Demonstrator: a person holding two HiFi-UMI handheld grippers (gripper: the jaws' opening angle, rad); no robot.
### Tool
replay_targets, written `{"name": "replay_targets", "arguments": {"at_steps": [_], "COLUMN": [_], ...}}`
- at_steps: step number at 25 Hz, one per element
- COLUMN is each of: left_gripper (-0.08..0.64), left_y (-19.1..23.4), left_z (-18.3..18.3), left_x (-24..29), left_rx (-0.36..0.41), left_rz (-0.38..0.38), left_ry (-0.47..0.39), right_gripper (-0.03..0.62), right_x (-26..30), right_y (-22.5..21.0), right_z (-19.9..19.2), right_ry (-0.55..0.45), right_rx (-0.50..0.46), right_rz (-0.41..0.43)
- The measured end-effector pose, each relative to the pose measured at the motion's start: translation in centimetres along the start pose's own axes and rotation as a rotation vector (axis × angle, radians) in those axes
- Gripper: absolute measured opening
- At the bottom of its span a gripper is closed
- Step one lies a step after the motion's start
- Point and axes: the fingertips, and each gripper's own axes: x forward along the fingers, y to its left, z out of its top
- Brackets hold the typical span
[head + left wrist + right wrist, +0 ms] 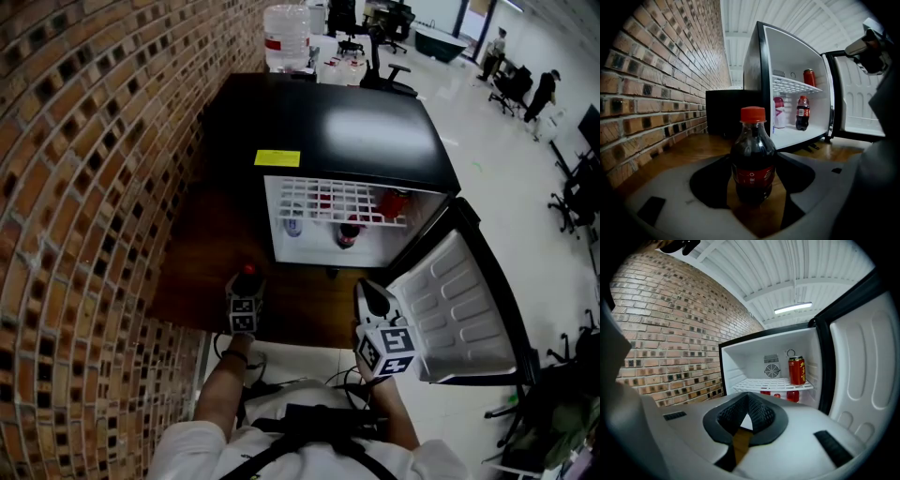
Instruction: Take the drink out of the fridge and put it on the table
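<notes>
The cola bottle [753, 159] stands upright on the wooden counter [693, 145], low in the middle of the left gripper view and out in front of the open fridge [328, 122]. The left claw [247, 284] is closed round it, a dark pad against each side of the body below the red cap. As far as I can see, its base is already on the wood.

So the step looks like the set-down. To do it well, I'd check the base sits flat before letting go, then spread the claw evenly so neither pad drags the bottle sideways. The claw should draw straight back, staying low and clear of the cap. The brick wall [661, 84] runs close on the left of the frame, so there is little room to swing that way.

The right claw [748, 399] is empty, its tips together, pointing at the fridge from lower right in the head view.

Inside the fridge, a red can [809, 77] stands on the wire shelf [792, 85]. On the floor beneath it are another cola bottle [802, 112] and a pink-labelled bottle [778, 111]. The door [459, 300] hangs wide to the right, and its pockets look bare.
</notes>
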Motion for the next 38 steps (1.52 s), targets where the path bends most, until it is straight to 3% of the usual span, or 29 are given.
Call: {"name": "replay_targets", "arguments": {"at_steps": [4,6,14,15,18,20,21,29,33,38], "left_gripper": [0.307,0.349,0.368,0.353,0.19,0.059,0.025,0.012,0.012,0.012], "left_y": [0.0,0.2,-0.4,-0.6,-1.8,-3.2,-4.1,-14.9,-17.6,-18.4], "left_z": [-0.3,-0.3,3.5,4.5,8.0,10.5,11.8,18.9,19.0,19.2], "left_x": [-0.1,-0.4,-6.8,-7.9,-10.9,-12.3,-12.8,-14.6,-13.9,-13.7], "left_rx": [-0.013,-0.019,-0.094,-0.103,-0.104,-0.072,-0.051,0.01,-0.002,0.015], "left_rz": [-0.007,-0.01,-0.02,-0.023,-0.024,-0.047,-0.067,-0.325,-0.368,-0.362], "left_ry": [0.013,0.017,-0.061,-0.065,-0.074,-0.103,-0.121,-0.197,-0.193,-0.185], "right_gripper": [0.011,0.011,0.011,0.011,0.011,0.011,0.011,0.011,0.011,0.011], "right_x": [-0.8,-1.1,-1.8,-1.8,-2.0,-2.2,-2.3,-3.5,-3.9,-4.1], "right_y": [-0.2,-0.3,-0.1,-0.1,-0.2,-0.4,-0.4,-1.1,-1.4,-1.4], "right_z": [-0.2,-0.3,-0.2,-0.1,-0.1,-0.2,-0.2,-0.2,-0.5,-1.0], "right_ry": [-0.003,-0.005,-0.023,-0.027,-0.033,-0.035,-0.036,-0.053,-0.05,-0.046], "right_rx": [0.011,0.016,0.034,0.035,0.036,0.037,0.037,0.028,0.017,0.021], "right_rz": [-0.011,-0.015,-0.019,-0.019,-0.022,-0.026,-0.028,-0.046,-0.056,-0.058]}}
